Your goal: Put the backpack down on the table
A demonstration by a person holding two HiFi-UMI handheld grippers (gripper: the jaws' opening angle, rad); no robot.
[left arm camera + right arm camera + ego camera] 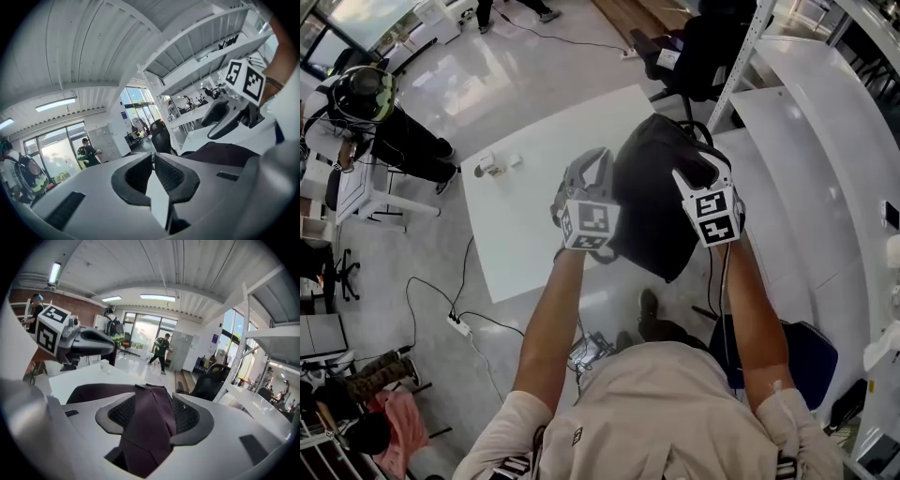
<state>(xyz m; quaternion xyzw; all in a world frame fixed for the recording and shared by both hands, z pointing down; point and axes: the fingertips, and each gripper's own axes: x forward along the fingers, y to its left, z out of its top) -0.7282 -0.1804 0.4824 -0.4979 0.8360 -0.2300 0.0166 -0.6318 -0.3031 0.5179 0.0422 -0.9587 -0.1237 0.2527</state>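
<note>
Backpack (652,206) lies at right edge of worktop (525,187), its lower end seemingly past the worktop's near corner. Right claw (153,401): jaws wide, 1 dark strap (149,437) loose between them, unpinched. Judged a release, since the worktop bears the load. Left claw (153,159): shut, empty, over worktop.

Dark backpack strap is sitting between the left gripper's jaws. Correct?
Not the left. The dark backpack strap sits between the jaws of the right gripper, which stand apart around it; the right gripper view shows this. The left gripper is shut with nothing between its jaws.
</note>
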